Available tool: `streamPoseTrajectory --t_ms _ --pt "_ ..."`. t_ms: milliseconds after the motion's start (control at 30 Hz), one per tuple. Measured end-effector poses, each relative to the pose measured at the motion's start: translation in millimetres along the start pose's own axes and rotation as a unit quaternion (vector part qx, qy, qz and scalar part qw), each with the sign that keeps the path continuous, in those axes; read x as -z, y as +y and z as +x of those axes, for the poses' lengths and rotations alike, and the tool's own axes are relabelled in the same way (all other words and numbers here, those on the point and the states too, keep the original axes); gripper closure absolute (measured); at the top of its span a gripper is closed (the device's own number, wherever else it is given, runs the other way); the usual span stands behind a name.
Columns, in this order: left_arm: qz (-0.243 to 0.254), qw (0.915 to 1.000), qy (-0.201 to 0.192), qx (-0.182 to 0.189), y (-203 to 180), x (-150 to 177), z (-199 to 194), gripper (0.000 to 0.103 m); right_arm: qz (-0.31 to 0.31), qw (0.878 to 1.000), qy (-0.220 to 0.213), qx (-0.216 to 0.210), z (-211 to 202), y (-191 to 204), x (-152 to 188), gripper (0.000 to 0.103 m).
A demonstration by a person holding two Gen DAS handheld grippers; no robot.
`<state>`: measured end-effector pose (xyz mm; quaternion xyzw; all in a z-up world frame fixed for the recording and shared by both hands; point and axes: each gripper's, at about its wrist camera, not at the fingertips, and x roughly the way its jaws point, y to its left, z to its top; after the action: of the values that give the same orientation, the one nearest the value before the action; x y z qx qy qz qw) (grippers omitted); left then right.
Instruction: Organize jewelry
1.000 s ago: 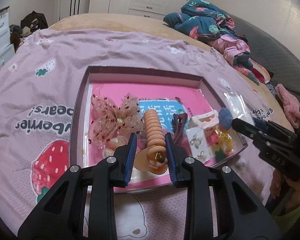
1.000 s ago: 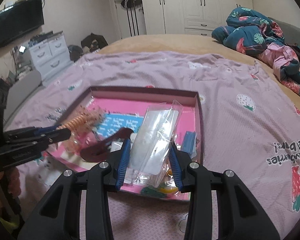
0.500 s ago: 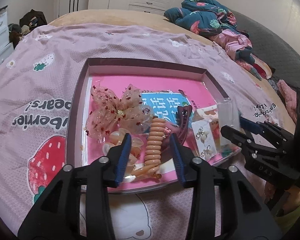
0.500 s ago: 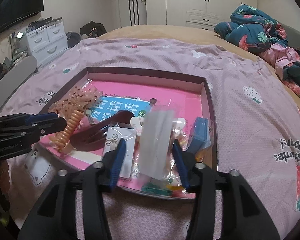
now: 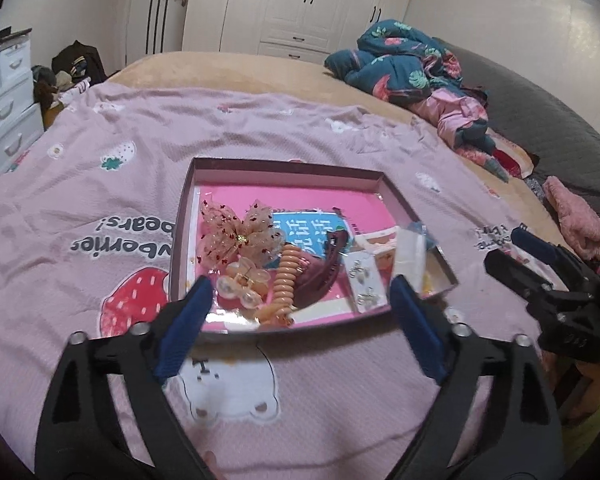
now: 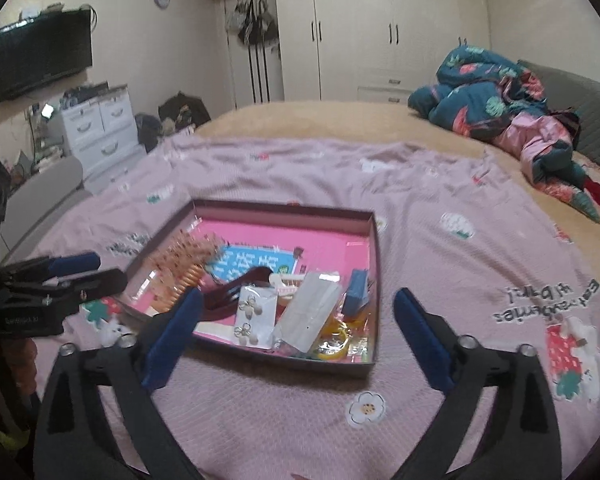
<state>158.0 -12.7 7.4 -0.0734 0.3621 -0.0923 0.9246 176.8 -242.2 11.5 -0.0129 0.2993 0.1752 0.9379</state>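
Note:
A shallow pink-lined tray (image 5: pixel 182 216) (image 6: pixel 374 248) lies on the pink strawberry bedspread. In it lie a sheer pink bow (image 5: pixel 236 236), an orange spiral hair tie (image 5: pixel 286 276) (image 6: pixel 188 278), a dark red claw clip (image 5: pixel 324 270) (image 6: pixel 236 290), an earring card (image 5: pixel 364 280) (image 6: pixel 252 316) and a clear plastic packet (image 5: pixel 410 254) (image 6: pixel 312 318). My left gripper (image 5: pixel 300 312) is open and empty, held back from the tray's near edge. My right gripper (image 6: pixel 296 328) is open and empty, also back from the near edge.
A blue small box (image 6: pixel 358 290) and yellow bits (image 6: pixel 334 340) sit in the tray's right corner. Crumpled blue and pink bedding (image 5: pixel 420 76) lies at the far right. White drawers (image 6: pixel 100 128) stand beside the bed. Each gripper shows in the other's view (image 5: pixel 548 280) (image 6: pixel 52 284).
Both grippers opened wide and pulled back from the tray. The left let go of the orange hair tie and the right let go of the clear packet; both now lie in the tray.

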Motion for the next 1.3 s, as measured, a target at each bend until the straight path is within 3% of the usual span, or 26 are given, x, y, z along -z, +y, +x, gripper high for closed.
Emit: streamPoseTrajectory --t_ms 67,467,767,1300 --pt "0.003 1.0 -0.006 -0.005 -5 3 -9 0.009 0.001 1.0 -0.008 -0.002 -13 0 1 0.004" --pt "-0.013 0.9995 -0.022 -0.017 -12 27 -52 0.009 0.006 1.0 -0.005 -0.007 -57 6 31 0.004" --pt "-0.008 0.9995 -0.021 -0.023 -17 44 -67 0.009 0.004 1.0 -0.009 -0.002 -69 11 36 0.004" --pt "-0.007 0.9993 -0.025 -0.027 -18 45 -75 0.009 -0.001 1.0 0.003 -0.003 -71 12 38 0.004"
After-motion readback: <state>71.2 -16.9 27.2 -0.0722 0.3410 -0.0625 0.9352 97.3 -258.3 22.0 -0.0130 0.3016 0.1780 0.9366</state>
